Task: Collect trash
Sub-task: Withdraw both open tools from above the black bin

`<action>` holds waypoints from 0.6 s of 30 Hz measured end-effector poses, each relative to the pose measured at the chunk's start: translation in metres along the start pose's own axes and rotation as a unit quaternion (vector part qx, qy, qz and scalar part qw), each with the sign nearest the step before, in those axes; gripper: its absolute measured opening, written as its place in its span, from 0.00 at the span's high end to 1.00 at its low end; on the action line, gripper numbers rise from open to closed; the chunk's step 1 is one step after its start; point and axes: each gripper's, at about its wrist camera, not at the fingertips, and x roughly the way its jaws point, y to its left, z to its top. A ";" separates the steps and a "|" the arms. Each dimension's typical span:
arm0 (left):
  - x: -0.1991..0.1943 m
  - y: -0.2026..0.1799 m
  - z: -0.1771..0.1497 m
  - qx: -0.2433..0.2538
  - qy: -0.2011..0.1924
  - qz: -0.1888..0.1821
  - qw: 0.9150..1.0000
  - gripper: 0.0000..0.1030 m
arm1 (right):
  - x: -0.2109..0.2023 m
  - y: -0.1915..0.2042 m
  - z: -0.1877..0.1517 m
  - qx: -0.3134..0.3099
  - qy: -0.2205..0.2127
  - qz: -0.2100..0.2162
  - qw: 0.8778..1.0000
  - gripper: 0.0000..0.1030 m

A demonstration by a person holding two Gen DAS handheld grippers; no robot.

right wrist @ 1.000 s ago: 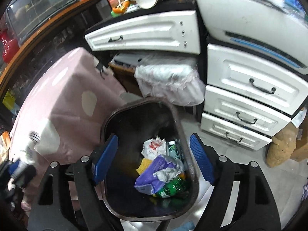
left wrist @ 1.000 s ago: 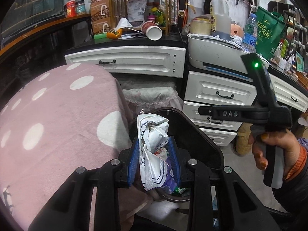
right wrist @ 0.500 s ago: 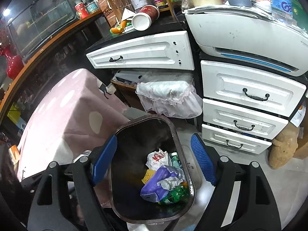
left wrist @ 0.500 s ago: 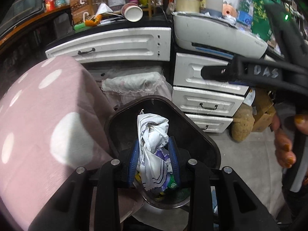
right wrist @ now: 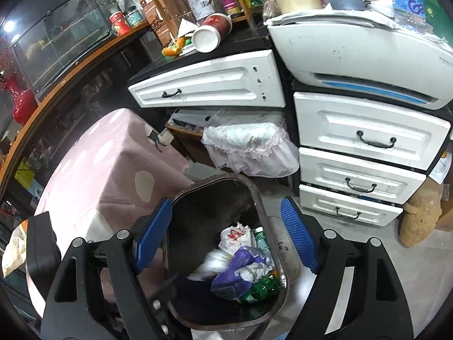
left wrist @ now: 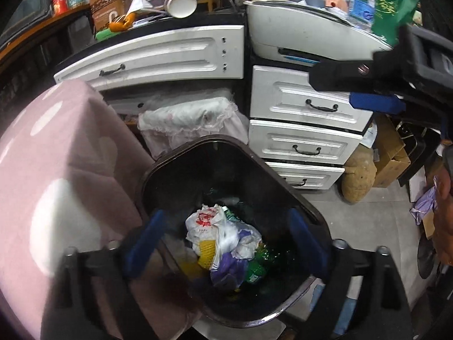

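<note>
A dark trash bin [left wrist: 294, 198] stands on the floor beside a pink dotted cover. Inside it lie a white wrapper with red print [left wrist: 203, 221], a purple wrapper [left wrist: 226, 266], a green bottle [left wrist: 260, 263] and other scraps. My left gripper [left wrist: 223, 240] is open and empty above the bin's mouth. A blurred white wrapper [right wrist: 209, 266] is dropping onto the pile in the bin [right wrist: 263, 198] in the right wrist view. My right gripper [right wrist: 226, 238] is open and empty, also above the bin; its side shows in the left wrist view [left wrist: 376, 102].
White drawers [left wrist: 300, 147] and a white printer [left wrist: 305, 36] stand right behind the bin. A pink dotted cover [left wrist: 56, 170] over furniture presses against the bin's left side. A frilly cloth bundle [left wrist: 189, 119], a brown sack [left wrist: 359, 178] and a cardboard box [left wrist: 390, 153] sit on the floor.
My left gripper opened and let go of the white wrapper, which falls into the bin. The left gripper also moved further over the bin. The right gripper stayed open.
</note>
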 end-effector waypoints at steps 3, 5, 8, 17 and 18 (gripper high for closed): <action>-0.002 -0.006 -0.001 0.009 0.001 0.000 1.000 0.07 | -0.005 -0.003 0.002 0.008 -0.010 -0.007 1.000 0.19; -0.006 -0.010 -0.002 0.013 0.000 -0.003 1.000 0.07 | -0.008 -0.005 0.003 0.008 -0.018 -0.017 1.000 0.17; -0.017 -0.014 -0.003 0.013 -0.012 -0.008 1.000 0.06 | -0.013 -0.007 0.005 0.009 -0.030 -0.034 0.999 0.14; -0.081 -0.011 -0.012 0.014 -0.079 0.014 0.997 0.05 | -0.038 0.014 0.010 -0.008 -0.068 -0.059 0.996 0.09; -0.087 -0.009 -0.013 0.014 -0.084 0.020 0.996 0.05 | -0.042 0.022 0.010 -0.016 -0.071 -0.059 0.996 0.08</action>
